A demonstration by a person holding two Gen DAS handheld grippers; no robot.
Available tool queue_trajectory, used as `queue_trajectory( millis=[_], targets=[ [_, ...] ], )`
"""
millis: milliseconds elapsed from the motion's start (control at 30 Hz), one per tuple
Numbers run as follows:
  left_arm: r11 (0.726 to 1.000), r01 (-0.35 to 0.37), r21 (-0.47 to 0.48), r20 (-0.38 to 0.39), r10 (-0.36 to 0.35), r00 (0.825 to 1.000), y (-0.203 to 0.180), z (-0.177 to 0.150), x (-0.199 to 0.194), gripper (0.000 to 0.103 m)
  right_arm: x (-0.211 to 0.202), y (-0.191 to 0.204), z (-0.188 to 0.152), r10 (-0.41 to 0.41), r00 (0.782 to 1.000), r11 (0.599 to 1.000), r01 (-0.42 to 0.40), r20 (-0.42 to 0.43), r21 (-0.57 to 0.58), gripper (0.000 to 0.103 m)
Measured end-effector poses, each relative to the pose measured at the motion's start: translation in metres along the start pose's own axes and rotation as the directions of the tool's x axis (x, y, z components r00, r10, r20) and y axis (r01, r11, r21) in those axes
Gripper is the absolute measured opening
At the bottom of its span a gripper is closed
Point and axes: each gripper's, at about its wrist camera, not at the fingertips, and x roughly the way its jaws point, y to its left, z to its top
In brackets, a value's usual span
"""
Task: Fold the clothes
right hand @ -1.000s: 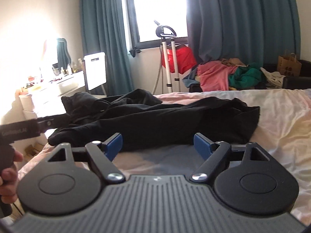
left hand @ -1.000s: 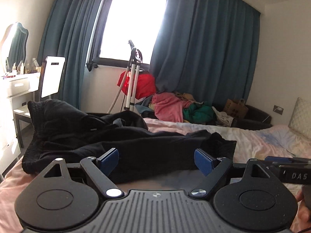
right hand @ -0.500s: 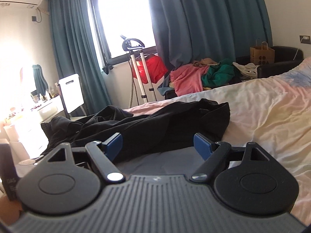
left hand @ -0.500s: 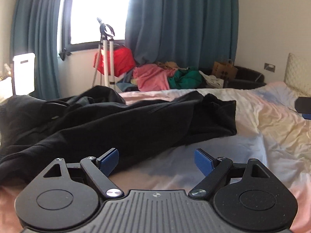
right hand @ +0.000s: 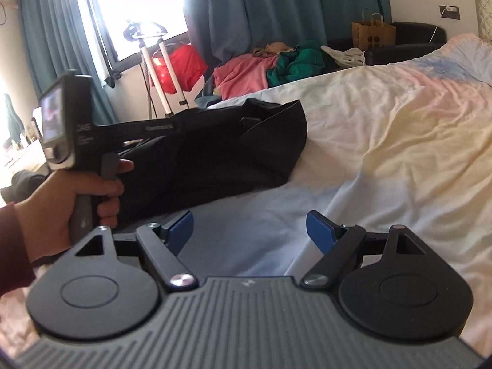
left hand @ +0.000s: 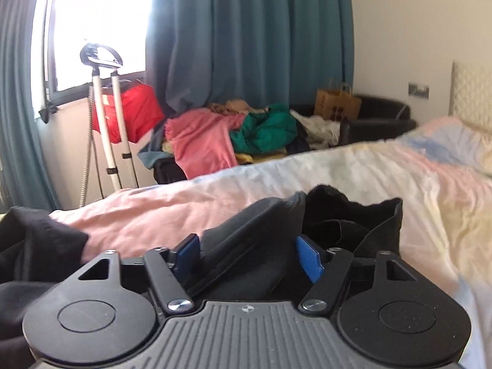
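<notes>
Grasp step: left gripper [left hand: 246,255] jaws closing around black garment [right hand: 215,153] fold, near bed [right hand: 399,129] edge. Right gripper [right hand: 249,230] wide open, empty, over sheet. Next: finish pinch, right takes adjacent hem.

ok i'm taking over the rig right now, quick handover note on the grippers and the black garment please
Left gripper: jaws closing around an edge of the black garment, not yet pinched.
Right gripper: open, nothing between its jaws, over bare bed sheet beside the garment.
Garment lies crumpled on the bed; no fold made yet.
Left to do: finish the left grip, take another edge with the right, spread it flat, fold.
</notes>
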Motion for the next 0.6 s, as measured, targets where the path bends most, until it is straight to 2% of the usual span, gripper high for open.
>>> queue_trajectory(
  millis=[100, 167, 233, 300, 400, 500, 600],
  targets=[
    [0.996, -0.03, 0.084, -0.03, 0.032, 0.999, -0.017, 0.005, 0.025, 0.04, 0.025, -0.016, -0.004, -0.013, 1.0, 0.998, 0.014, -0.022, 0.056, 0.083],
    [0.995, -0.036, 0.089, -0.038, 0.039, 0.998, -0.019, 0.005, 0.024, 0.012, 0.039, -0.024, -0.006, -0.011, 0.999, 0.994, 0.017, -0.051, 0.112, 0.083],
    [0.997, -0.026, 0.066, -0.023, 0.028, 0.999, -0.016, 0.007, 0.008, 0.009, 0.046, -0.026, -0.008, -0.011, 0.999, 0.99, 0.017, -0.044, 0.139, 0.083],
    [0.996, -0.018, 0.086, 0.012, 0.017, 1.0, -0.017, 0.009, -0.02, 0.008, 0.045, -0.025, -0.007, -0.018, 1.0, 0.989, 0.021, -0.017, 0.145, 0.083],
    [0.997, 0.019, 0.078, 0.059, -0.024, 0.998, -0.018, 0.009, -0.083, 0.007, 0.035, -0.025, -0.006, -0.026, 0.999, 0.988, 0.019, 0.039, 0.152, 0.083],
    [0.997, 0.08, 0.021, 0.078, -0.081, 0.994, -0.014, -0.004, -0.145, 0.007, 0.02, -0.026, -0.002, -0.04, 0.995, 0.985, 0.023, 0.095, 0.168, 0.083],
    [0.994, 0.096, -0.052, 0.064, -0.093, 0.994, -0.009, -0.028, -0.193, 0.007, -0.003, -0.026, 0.003, -0.032, 0.988, 0.983, 0.004, 0.153, 0.181, 0.083]
  ],
)
